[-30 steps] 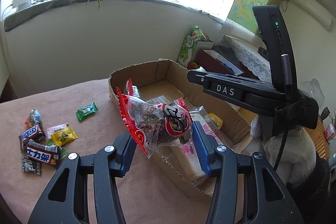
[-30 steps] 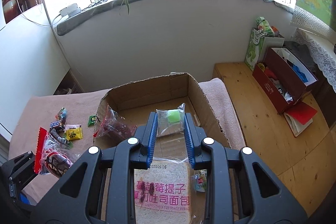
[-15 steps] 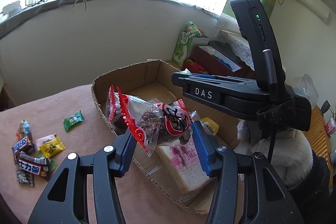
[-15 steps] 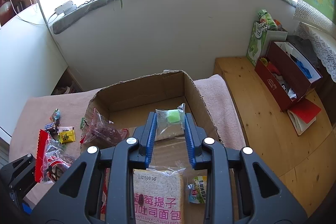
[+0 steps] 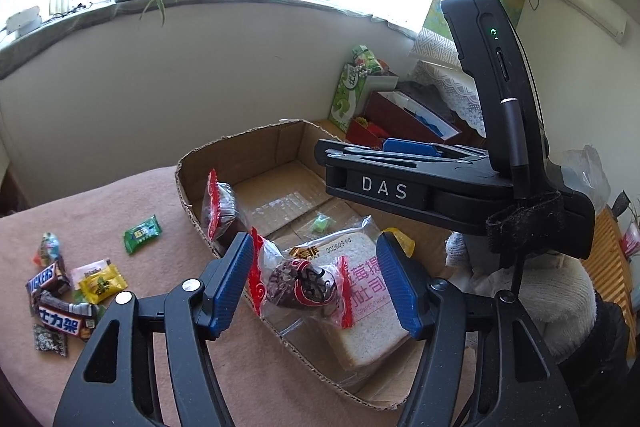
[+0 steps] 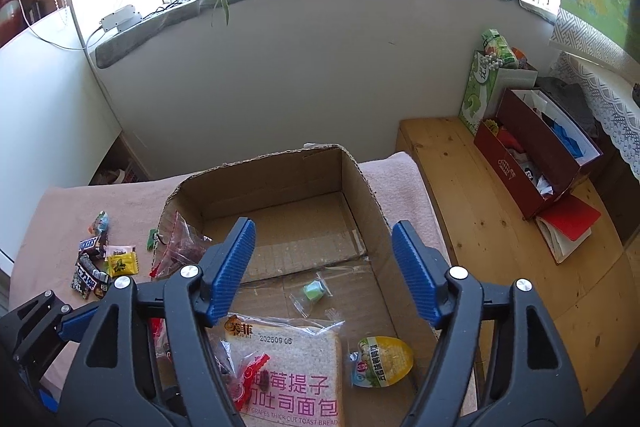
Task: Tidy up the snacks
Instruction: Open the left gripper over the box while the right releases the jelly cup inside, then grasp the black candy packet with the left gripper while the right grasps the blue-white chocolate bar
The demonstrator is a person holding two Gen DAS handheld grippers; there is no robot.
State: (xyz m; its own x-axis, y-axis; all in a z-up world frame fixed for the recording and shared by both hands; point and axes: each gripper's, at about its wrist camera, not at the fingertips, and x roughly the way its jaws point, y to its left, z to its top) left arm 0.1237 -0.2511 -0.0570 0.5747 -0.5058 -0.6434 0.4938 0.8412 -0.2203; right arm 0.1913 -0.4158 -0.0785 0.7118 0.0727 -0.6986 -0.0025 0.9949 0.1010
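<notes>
Both grippers sit over the near end of the cardboard box (image 6: 280, 183), jaws spread wide after just opening up. The left gripper (image 5: 316, 283) has the red-edged snack bag (image 5: 298, 281) sitting loose between its blue pads, not pinched; one red crimped edge is right by the left pad and there's clear room on the right. The bag's long axis runs roughly side to side across the jaws, above the box's near-left wall. The right gripper (image 6: 324, 271) has nothing in it; the little clear packet with a green candy (image 6: 313, 290) lies flat on the box floor just below it.

Inside the box, near end: a bagged toast slice (image 6: 288, 375) printed "202509 06" and "THICK CUT TOAST BREAD", with a yellow-green pouch (image 6: 382, 361) touching its right side. A second red-edged bag (image 5: 218, 207) leans on the left wall. The far half of the box floor is bare cardboard, lots of room there.

Left of the box on the pink cloth (image 5: 104, 203): a green candy (image 5: 142, 228), then a cluster with a Snickers bar (image 5: 46, 277) and a yellow packet (image 5: 102, 283). The right gripper's body reads "DAS" in the left wrist view.
</notes>
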